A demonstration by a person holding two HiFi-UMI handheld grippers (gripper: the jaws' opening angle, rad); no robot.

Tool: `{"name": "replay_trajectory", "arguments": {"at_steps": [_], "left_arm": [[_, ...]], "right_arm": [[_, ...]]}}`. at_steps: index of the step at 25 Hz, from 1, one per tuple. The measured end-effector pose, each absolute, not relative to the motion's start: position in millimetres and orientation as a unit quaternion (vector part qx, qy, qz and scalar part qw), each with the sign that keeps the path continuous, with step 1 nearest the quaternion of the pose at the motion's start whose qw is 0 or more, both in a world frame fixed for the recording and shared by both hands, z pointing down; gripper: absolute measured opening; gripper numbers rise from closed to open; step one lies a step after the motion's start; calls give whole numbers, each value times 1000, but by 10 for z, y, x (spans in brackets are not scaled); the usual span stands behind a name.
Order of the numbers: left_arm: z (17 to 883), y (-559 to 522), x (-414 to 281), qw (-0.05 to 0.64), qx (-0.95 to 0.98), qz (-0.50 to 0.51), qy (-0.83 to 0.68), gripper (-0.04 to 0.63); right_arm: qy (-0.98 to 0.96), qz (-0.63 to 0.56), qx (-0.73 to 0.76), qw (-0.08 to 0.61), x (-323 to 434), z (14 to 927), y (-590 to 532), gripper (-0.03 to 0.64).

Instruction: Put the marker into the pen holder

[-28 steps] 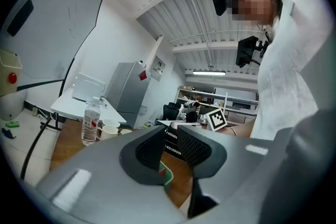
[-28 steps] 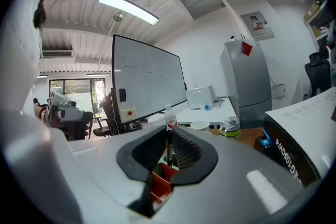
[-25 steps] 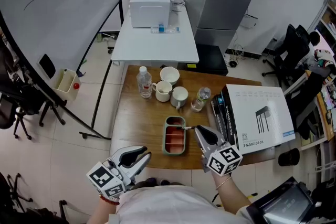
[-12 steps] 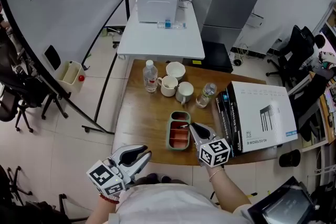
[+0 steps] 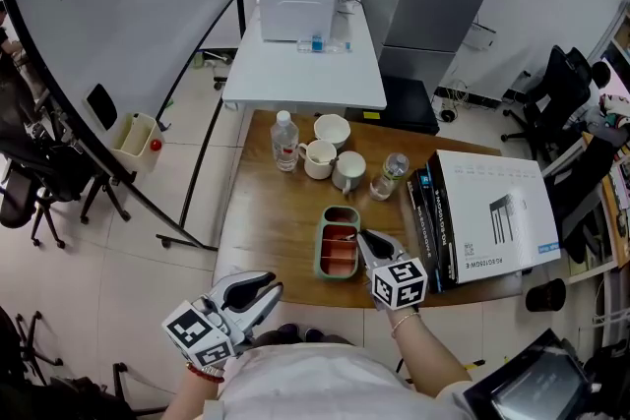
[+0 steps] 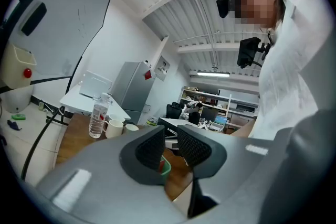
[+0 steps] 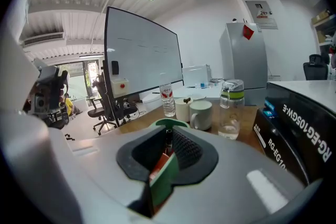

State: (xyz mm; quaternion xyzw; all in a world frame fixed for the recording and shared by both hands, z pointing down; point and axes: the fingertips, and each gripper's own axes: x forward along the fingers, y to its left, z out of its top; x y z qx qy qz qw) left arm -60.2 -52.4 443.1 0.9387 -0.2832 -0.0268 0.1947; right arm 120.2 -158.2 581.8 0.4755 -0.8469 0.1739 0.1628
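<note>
Right gripper [image 5: 363, 237] | clamps marker [image 7: 168, 139] (dark) | over pen holder [image 5: 320, 252]

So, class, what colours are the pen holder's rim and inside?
The pen holder has a green rim, reddish-orange inside; head view shows it best.

White print on the black side of the carton [image 7: 307, 131], which stands at the right edge of the wooden table [image 5: 276, 211], reads "RG-EG105GW-E". The print on the wall notice [image 7: 261, 12] beyond is too small to read.
</note>
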Motion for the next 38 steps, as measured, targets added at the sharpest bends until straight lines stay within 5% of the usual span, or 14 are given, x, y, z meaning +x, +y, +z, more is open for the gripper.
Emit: {"name": "replay_trajectory", "arguments": {"at_steps": [3,8,19,23,38], "left_arm": [[4436,-515,-565,196,940,-28,-278,77],[4452,-522,-548,198,940,-26,-276,77],[4461,-522,-570,202,938,-25,-281,77],[4480,-501,-601,203,937,-20,-285,77],[4536,-482,-512,197,940,0,-279,77]], "right_arm": [[-844,174,480,162,1233,5821,-1587,30],[-844,173,482,161,1280,5785,-1560,135],[-840,204,477,159,1289,5890,-1550,119],[-842,195,478,159,1260,5850,-1559,31],[-875,137,460,66,1143,4825,-1316,26]]}}
